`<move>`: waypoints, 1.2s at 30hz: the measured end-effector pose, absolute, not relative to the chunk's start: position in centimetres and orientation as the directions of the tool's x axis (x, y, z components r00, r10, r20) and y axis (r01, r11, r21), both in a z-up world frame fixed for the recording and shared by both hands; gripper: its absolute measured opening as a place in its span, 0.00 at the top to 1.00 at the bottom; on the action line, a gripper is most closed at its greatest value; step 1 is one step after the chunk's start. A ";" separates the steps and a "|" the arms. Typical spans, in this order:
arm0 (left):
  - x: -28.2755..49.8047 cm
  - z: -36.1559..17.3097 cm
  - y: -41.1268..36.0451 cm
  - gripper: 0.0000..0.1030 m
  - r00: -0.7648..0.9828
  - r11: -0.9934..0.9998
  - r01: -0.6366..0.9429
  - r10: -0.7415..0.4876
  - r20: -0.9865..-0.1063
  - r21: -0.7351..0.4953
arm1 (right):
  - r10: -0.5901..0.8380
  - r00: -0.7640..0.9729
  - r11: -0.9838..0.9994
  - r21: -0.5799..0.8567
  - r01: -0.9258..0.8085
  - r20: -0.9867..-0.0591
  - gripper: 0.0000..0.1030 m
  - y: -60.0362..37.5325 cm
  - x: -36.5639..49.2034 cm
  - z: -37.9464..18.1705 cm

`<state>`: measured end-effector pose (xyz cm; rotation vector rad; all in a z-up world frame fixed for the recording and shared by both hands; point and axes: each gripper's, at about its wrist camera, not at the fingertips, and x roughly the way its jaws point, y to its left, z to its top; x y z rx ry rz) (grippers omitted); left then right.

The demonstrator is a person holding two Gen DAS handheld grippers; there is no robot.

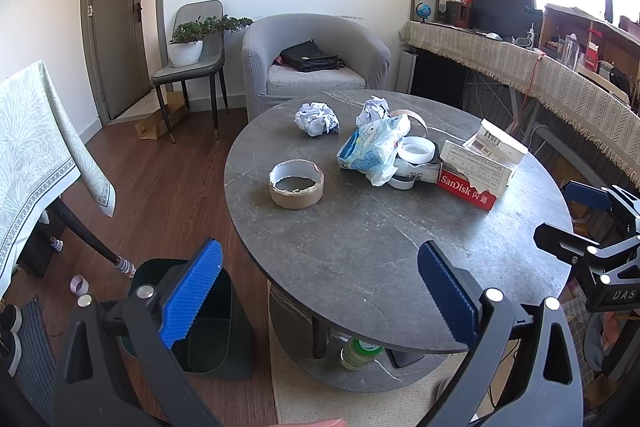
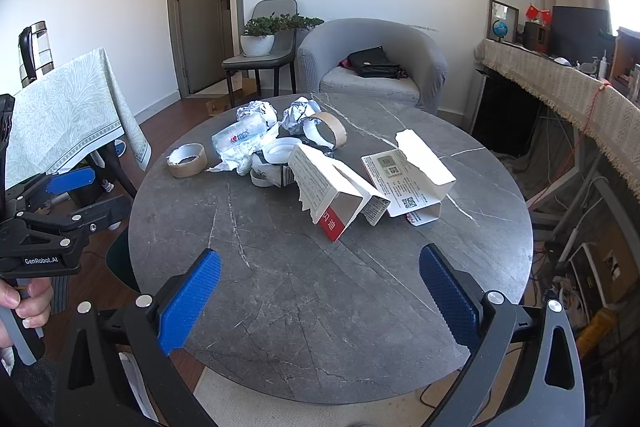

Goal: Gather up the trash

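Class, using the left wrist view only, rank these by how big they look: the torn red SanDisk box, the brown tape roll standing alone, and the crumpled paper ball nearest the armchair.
1. Torn red SanDisk box, clearly largest.
2. Brown tape roll.
3. Crumpled paper ball, though it lies farther from the camera, so its rank below the roll is unsure.

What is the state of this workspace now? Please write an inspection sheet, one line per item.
Surface: round grey stone table, near half bare.
Job's things: two crumpled paper balls, empty tape core, plastic wrapper, torn red and white box, torn white box, all on the far half; dark bin on the floor at the left.
Clutter: white tape roll under the wrapper.
Grippers: left tool open, empty; right tool open, empty; both above the near edge.
Cables: loose cables on the floor at the right.
Surroundings: grey armchair holding a black bag.
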<state>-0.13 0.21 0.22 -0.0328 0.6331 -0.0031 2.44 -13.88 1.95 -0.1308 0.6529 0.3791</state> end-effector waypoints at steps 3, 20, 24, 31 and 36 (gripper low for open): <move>-0.1 0.2 0.2 0.03 0.806 0.999 -0.007 -0.013 -0.592 -0.031 | 0.303 0.729 0.924 0.000 -0.383 -0.614 0.03 -13.9 2.4 1.9; -0.1 0.2 0.3 0.03 0.811 1.000 -0.018 0.007 -0.585 -0.014 | 0.303 0.730 0.924 0.001 -0.382 -0.613 0.03 -14.0 2.4 1.9; 0.1 0.3 0.6 0.03 0.817 0.999 -0.015 -0.008 -0.576 -0.035 | 0.306 0.732 0.923 0.002 -0.385 -0.608 0.03 -14.1 2.5 2.1; 0.9 -0.2 1.7 0.04 0.794 0.994 0.013 -0.077 -0.603 -0.109 | 0.309 0.742 0.934 0.044 -0.354 -0.595 0.03 -15.1 2.9 2.5; 1.1 -0.1 1.3 0.18 0.802 0.997 0.032 -0.068 -0.594 -0.070 | 0.304 0.751 0.939 0.055 -0.338 -0.586 0.03 -15.8 3.4 2.8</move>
